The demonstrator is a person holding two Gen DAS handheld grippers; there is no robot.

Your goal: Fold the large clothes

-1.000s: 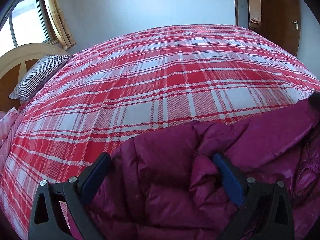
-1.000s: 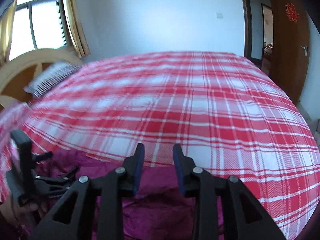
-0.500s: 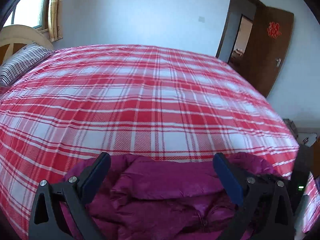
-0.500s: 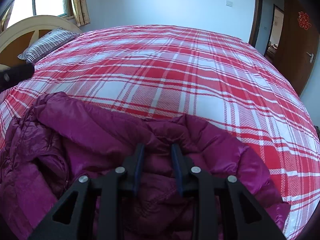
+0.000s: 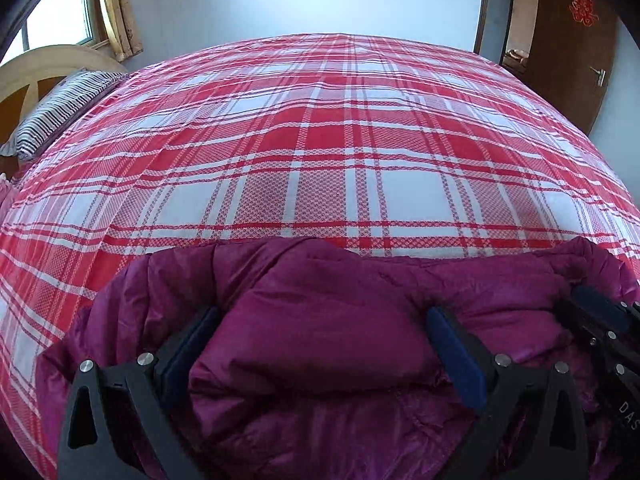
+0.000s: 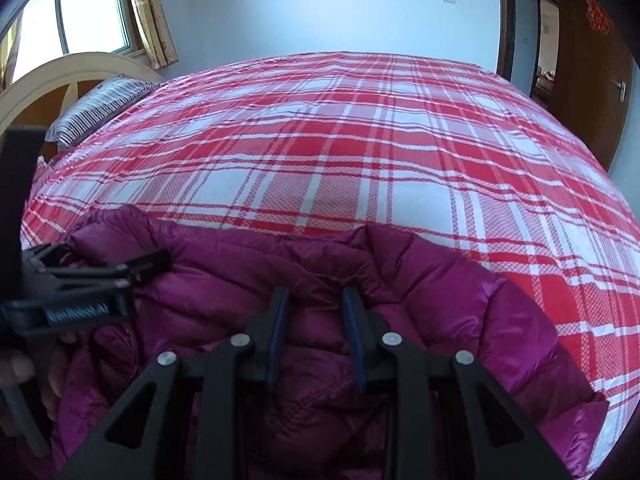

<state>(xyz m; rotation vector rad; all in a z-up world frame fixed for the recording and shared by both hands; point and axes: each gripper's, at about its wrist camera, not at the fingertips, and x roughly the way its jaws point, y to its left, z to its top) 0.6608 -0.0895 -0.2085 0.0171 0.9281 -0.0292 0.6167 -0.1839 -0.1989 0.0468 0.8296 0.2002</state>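
A magenta puffer jacket (image 5: 328,320) lies bunched at the near edge of the bed; it also fills the lower half of the right wrist view (image 6: 248,272). My left gripper (image 5: 320,320) is open wide, its jaws astride a thick fold of the jacket. My right gripper (image 6: 314,304) is narrowly closed on a ridge of the jacket fabric. The right gripper shows at the right edge of the left wrist view (image 5: 600,328), and the left gripper at the left of the right wrist view (image 6: 92,276).
The bed carries a red and white plaid sheet (image 5: 320,140). A striped pillow (image 5: 60,108) and a wooden headboard (image 6: 60,76) are at far left, a window (image 6: 76,24) behind them. A brown door (image 5: 576,40) stands open at far right.
Both grippers have come down onto the jacket at the bed's near edge. The left jaws now straddle a jacket fold. The right gripper stays closed on fabric.
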